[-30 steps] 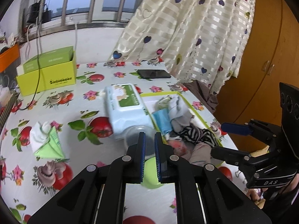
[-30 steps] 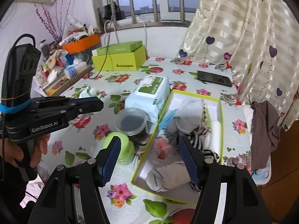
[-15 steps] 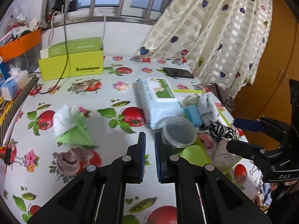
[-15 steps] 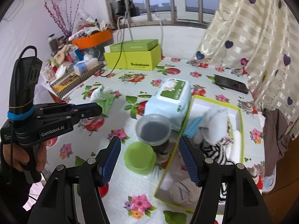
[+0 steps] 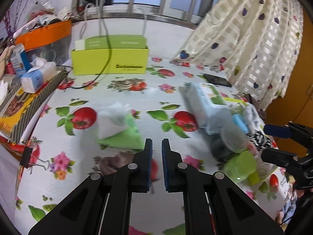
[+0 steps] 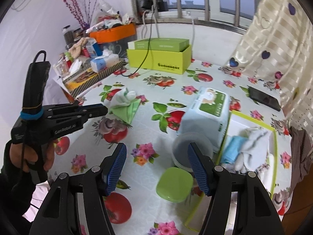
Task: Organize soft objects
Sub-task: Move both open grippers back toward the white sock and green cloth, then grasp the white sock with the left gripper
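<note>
Clutter fills the far left of the bench (image 6: 156, 133): an orange bin (image 6: 115, 32), a tissue box (image 6: 103, 61) and a striped tray (image 6: 92, 76) sit along the edge. We see a hand (image 6: 33, 156) there holding the left gripper (image 5: 155, 146), whose jaws are nearly closed with only a thin slit between the blue pads and nothing in them. It hangs above the fruit-print cloth, pointed toward the green and white cloth bundle (image 6: 125, 102), which lies loose on the bench just ahead of its tips and apart from them. Behind that bundle stands a yellow-green box (image 6: 158, 58) with a dark cable draped over it. Moving right, our right gripper (image 6: 156, 168) has its jaws spread wide and empty, above a green lid (image 6: 174, 184) and a clear round container (image 6: 190, 148). Beside these lies a pack of wet wipes (image 6: 207, 113), touching the edge of the open lime-rimmed box (image 6: 273, 137). Inside that box we find the soft items already gathered: a blue cloth (image 6: 232, 148) and white socks (image 6: 252, 145), piled together. A dark phone (image 6: 264, 98) rests farther back, near the heart-print curtain (image 6: 277, 31) on the right.
</note>
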Demonstrator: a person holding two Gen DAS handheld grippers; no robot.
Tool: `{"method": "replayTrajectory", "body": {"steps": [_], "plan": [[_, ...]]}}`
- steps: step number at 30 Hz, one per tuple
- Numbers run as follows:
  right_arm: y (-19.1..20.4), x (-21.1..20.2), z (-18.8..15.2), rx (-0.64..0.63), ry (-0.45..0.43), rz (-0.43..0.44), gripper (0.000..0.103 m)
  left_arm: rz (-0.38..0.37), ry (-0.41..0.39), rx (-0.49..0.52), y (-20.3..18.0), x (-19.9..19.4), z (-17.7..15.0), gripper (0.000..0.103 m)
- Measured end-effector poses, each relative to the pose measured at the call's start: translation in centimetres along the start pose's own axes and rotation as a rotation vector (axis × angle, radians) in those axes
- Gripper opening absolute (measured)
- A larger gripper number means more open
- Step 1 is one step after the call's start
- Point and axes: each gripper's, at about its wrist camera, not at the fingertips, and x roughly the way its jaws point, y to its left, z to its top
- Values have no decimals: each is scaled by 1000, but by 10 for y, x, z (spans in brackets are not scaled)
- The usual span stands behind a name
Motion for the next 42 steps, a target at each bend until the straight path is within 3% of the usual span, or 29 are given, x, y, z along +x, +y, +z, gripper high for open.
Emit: {"method": "replayTrajectory", "body": {"steps": [1, 4, 5, 14, 20, 27, 28, 29, 32, 42], "plan": [[2, 2, 2, -7, 3, 4, 65, 2, 2, -7, 5, 2, 0, 12], [7, 9, 7, -22, 12, 11, 65, 9, 0, -22, 20, 8, 2, 50], [8, 10, 8, -26, 13, 12, 65, 6, 1, -27, 25, 11, 3, 52], [12, 30, 20, -42, 43, 15, 65, 55, 41, -71, 64, 53, 16, 52], [12, 42, 24, -44, 65, 11, 65, 24, 47, -56, 66, 73, 24, 52], [19, 59, 32, -52, 90, 17, 65, 54, 41, -35, 70, 88, 27, 52], [20, 61, 33, -54, 93, 18, 65, 57, 35, -34, 71, 87, 27, 46], [22, 63, 35, -56, 95, 20, 65, 66, 34, -31, 72, 87, 27, 33], [28, 72, 41, -62, 105, 31, 65, 56, 26, -64, 80, 81, 25, 21], [55, 130, 68, -77, 199, 92, 65, 45, -46, -85, 91, 39, 19, 18]]}}
